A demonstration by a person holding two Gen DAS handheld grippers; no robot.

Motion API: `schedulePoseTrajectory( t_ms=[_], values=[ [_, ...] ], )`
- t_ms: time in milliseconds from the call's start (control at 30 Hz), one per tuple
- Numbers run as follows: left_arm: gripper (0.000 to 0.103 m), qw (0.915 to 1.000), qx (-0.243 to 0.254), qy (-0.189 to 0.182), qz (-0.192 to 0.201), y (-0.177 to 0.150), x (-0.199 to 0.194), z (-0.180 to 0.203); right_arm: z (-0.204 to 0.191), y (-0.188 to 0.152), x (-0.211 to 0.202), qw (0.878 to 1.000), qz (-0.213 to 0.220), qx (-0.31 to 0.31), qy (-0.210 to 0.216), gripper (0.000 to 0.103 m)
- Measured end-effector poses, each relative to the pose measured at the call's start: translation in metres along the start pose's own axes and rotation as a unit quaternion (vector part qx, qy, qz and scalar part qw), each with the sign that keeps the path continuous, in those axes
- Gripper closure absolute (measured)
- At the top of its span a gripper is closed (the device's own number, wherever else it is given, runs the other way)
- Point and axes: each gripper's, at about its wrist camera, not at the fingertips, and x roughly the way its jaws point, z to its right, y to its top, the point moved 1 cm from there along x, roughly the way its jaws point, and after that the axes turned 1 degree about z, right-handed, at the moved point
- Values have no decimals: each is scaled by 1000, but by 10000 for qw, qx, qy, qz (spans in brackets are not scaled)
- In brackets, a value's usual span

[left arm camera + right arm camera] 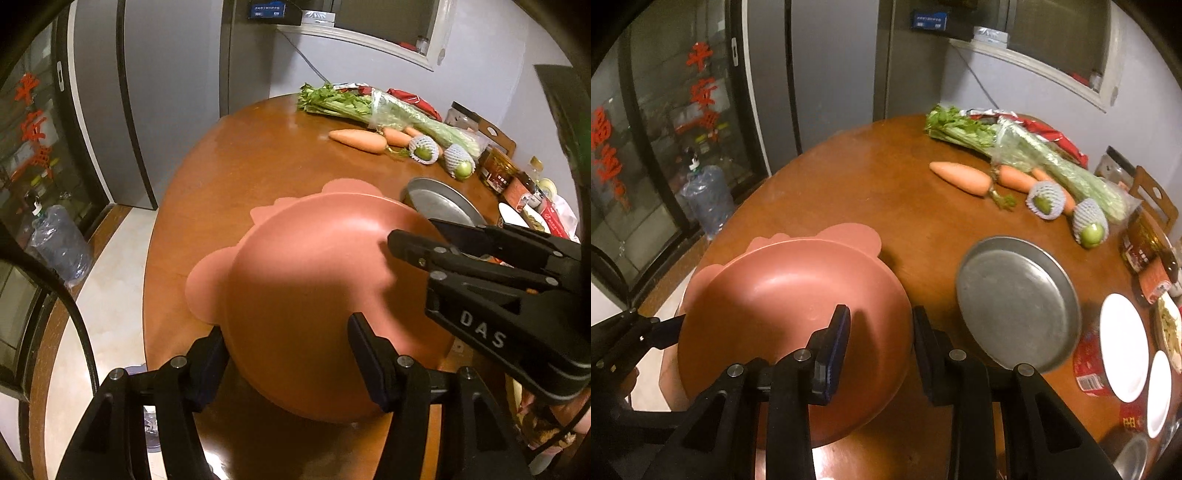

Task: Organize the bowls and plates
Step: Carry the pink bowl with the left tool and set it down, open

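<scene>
A pink bowl-like plate (306, 295) with round ear-shaped tabs sits tilted above the brown round table (258, 155). My left gripper (286, 356) is open, its fingers straddling the plate's near rim. My right gripper (881, 336) is open too, with the plate's right rim (798, 295) between its fingers. A grey metal plate (1015, 299) lies on the table to the right. Two white plates (1123, 343) lie further right. The right gripper also shows in the left wrist view (413, 236).
Celery (997, 144), carrots (964, 177), and netted green fruit (1089, 221) lie at the table's far side. Jars and packets (1145, 258) crowd the right edge. A water jug (705, 199) stands on the floor by glass doors at left.
</scene>
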Motion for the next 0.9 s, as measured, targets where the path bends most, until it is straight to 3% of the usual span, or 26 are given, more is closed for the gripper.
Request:
schedulePoseTrajectory(
  t_ms=[267,900],
  values=[
    [40,9999,-24,92,-98,3,11,0,2,2,21,9999,-125,76,41,68],
    [40,9998,32,183,-115,2,15,4,5,-2,29,9997,-189,173,49,66]
  ],
)
